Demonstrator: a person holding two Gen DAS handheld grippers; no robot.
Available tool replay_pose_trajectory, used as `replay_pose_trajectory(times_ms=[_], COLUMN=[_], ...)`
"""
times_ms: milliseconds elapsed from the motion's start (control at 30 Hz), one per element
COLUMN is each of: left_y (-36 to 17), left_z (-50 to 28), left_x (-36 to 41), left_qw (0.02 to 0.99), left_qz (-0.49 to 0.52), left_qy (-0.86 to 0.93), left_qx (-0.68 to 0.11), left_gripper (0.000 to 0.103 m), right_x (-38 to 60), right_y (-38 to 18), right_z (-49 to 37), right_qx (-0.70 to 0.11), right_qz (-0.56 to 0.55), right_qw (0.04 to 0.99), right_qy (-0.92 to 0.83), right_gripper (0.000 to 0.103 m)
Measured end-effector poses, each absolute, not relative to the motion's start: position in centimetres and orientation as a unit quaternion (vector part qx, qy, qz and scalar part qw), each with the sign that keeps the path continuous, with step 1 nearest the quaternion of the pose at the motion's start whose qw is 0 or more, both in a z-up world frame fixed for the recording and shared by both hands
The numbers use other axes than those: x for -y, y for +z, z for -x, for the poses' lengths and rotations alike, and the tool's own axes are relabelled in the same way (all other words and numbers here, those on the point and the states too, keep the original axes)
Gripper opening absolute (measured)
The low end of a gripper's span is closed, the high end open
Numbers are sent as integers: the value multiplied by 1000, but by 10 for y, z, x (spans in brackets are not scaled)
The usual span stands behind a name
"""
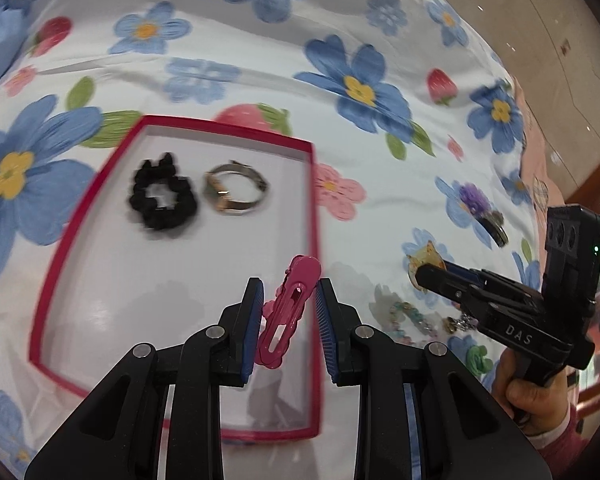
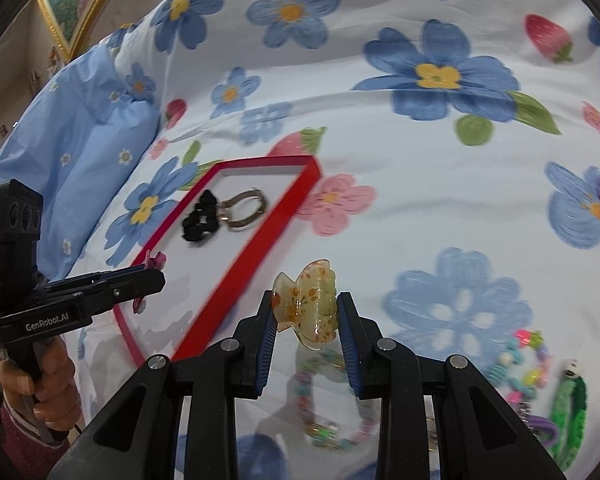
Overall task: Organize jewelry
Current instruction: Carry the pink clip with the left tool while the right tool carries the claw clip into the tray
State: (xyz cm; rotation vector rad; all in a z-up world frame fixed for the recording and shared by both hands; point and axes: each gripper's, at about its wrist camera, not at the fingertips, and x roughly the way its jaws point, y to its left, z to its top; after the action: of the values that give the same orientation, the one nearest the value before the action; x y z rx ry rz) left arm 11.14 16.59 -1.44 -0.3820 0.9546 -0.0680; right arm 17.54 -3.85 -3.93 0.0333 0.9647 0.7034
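A red-rimmed tray [image 1: 314,208] lies on the flowered cloth and holds a black scrunchie [image 1: 162,194] and a metal bangle [image 1: 236,192]. My left gripper [image 1: 290,292] is shut on a pink hair clip [image 1: 290,308] and holds it above the tray's right side. My right gripper [image 2: 306,308] is shut on a yellow speckled claw clip [image 2: 306,308], lifted just right of the tray [image 2: 260,240]. The right gripper also shows in the left wrist view [image 1: 428,274], and the left gripper in the right wrist view [image 2: 152,276]. Scrunchie [image 2: 198,216] and bangle [image 2: 246,208] show there too.
On the cloth to the tray's right lie a pastel bead bracelet [image 2: 328,400], a colourful bead bracelet [image 2: 526,364], a green band [image 2: 568,412] and a purple flower clip [image 1: 480,208]. A light blue pillow [image 2: 80,128] lies at the far left.
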Motion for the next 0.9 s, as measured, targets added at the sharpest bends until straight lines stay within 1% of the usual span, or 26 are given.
replay_pose_trajectory(times_ms=[433,700,900], left_y=[-26,-43,-58], left_z=[-102,-121,-140], left_x=[-225,-248,-260], left_qw=[865,856,848], left_qz=[220,223,212], left_qy=[28,48,67], left_qx=[-450,-465,-481], left_gripper=[25,25,25], right_x=[-23,-69,-100], right_y=[-34,-37,-55], right_z=[-169,-180,-195], right_qx=[-449,-449,-464], right_qz=[10,28,55], right_qw=[811,801,791], right_qy=[375,395,394], right_gripper=[30,30,30])
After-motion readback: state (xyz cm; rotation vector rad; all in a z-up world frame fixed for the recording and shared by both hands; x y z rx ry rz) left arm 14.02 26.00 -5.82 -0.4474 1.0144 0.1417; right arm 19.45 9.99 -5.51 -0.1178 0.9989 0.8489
